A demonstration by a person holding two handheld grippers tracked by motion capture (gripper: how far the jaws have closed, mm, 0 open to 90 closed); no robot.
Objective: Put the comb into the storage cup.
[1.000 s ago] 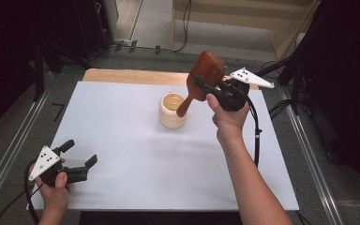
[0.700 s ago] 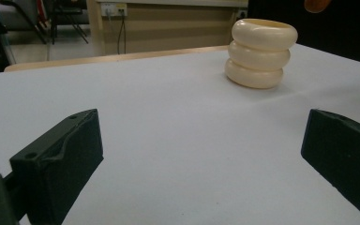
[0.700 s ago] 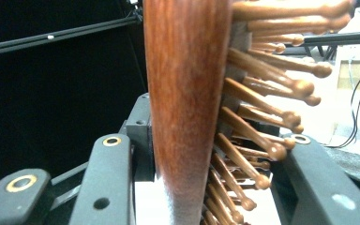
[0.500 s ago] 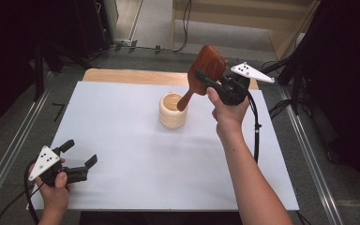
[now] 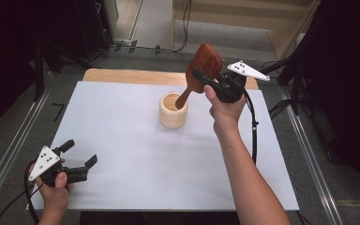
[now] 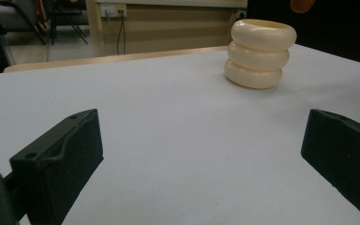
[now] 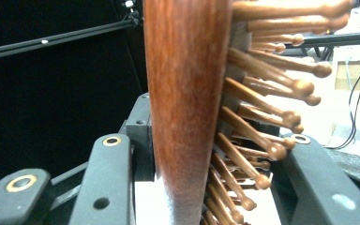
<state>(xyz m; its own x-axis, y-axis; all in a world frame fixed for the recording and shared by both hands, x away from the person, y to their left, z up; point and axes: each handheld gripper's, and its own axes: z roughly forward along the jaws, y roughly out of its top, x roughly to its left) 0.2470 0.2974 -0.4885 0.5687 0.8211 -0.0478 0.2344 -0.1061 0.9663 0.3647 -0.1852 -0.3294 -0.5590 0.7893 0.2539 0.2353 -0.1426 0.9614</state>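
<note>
A dark wooden hairbrush [image 5: 205,63] hangs tilted over the table, and my right gripper [image 5: 203,78] is shut on its head. Its handle slants down to the left, with the tip at the mouth of a cream ribbed cup [image 5: 173,112] standing mid-table. In the right gripper view the brush [image 7: 187,93] stands between the jaws of my right gripper [image 7: 206,178], with its wooden bristles pointing right. My left gripper [image 5: 80,152] rests open at the table's front left corner with nothing between its fingers. The left gripper view has the cup [image 6: 258,54] far ahead of my left gripper [image 6: 201,150].
The white table top [image 5: 122,140] has a wooden strip [image 5: 122,75] along its far edge. Metal rails [image 5: 309,154] run along both sides. Cables lie on the floor beyond the table.
The right hand has shifted slightly and the brush handle's tip now sits at the cup's mouth. The left gripper has stayed where it was.
</note>
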